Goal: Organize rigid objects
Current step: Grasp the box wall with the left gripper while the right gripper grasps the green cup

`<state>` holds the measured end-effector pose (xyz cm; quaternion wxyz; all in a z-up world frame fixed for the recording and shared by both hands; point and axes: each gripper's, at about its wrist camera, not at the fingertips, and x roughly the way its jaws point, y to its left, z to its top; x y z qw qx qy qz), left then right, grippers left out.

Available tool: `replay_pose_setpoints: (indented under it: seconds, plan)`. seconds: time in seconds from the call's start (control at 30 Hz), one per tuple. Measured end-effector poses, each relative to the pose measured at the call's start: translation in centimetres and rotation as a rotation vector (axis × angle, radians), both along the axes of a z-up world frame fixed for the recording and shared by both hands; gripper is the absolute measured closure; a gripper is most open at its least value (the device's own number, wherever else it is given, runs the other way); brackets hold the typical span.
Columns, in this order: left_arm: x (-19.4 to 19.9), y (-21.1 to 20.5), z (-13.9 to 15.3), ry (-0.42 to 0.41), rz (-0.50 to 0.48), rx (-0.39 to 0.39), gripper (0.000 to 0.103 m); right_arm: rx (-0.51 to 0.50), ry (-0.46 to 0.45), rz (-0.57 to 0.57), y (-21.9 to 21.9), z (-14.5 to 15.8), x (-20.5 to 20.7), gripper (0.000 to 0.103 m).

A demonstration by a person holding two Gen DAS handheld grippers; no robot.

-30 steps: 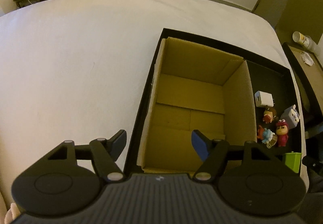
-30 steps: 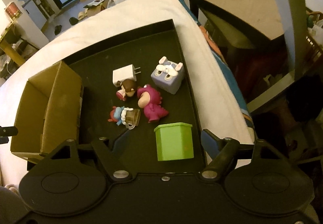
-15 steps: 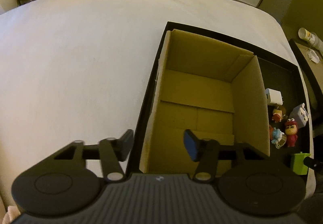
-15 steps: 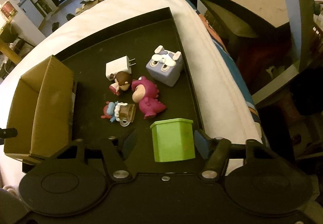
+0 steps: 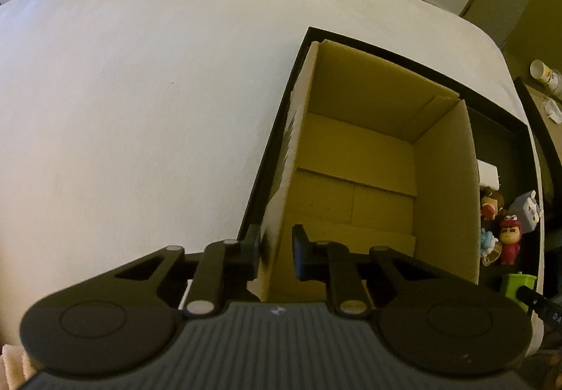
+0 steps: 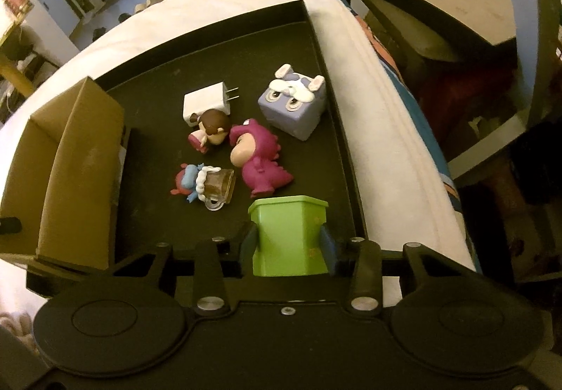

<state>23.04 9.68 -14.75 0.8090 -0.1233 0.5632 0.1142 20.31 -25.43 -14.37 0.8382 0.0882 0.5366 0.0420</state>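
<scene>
- Right now: grasp step, both tools closing in.
- Right gripper [image 6: 288, 242] jaws closing on the green bin [image 6: 288, 235]; both pads look pressed to its sides, so clamped on it.
- Left gripper [image 5: 276, 251] jaws closing on the near-left wall of the cardboard box [image 5: 354, 179]; wall sits between the pads, looks pinched, contact on the inner pad hard to confirm.
- Green bin: small rigid plastic tub, open top with flared rim, upright, right between the right fingers, on the black tray [image 6: 316, 49].
- Beyond the right tips: pink dinosuit figure [image 6: 258, 162] just past the bin, beer-mug figure [image 6: 207, 184] ahead-left, brown-haired figure [image 6: 210, 133] and white charger [image 6: 207, 102] farther ahead, purple bunny cube [image 6: 293, 105] ahead-right.
- Box: open, nothing seen inside, ahead of left tips; well to the left of right tips.
- Next, my guess: lift bin clear, carry it left over the box, release; left steadies the box. Smooth sides may slip.
</scene>
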Motion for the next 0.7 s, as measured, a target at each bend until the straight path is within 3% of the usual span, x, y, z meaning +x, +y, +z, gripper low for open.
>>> replay_pose_setpoints:
  seconds: [0.3,0.5,0.7]
  plan:
    - [0.1,0.4,-0.5,0.015,0.018,-0.002,0.089,0.011,0.017,0.013,0.5,-1.1,0.7,0.052]
    - [0.6,0.9,-1.2,0.031,0.039,-0.024,0.089,0.038,0.058,0.020,1.1,-2.3,0.9,0.055]
    - [0.4,1.1,-1.2,0.027,0.049,-0.042,0.089,0.041,0.039,0.031,1.4,-1.6,0.3,0.056]
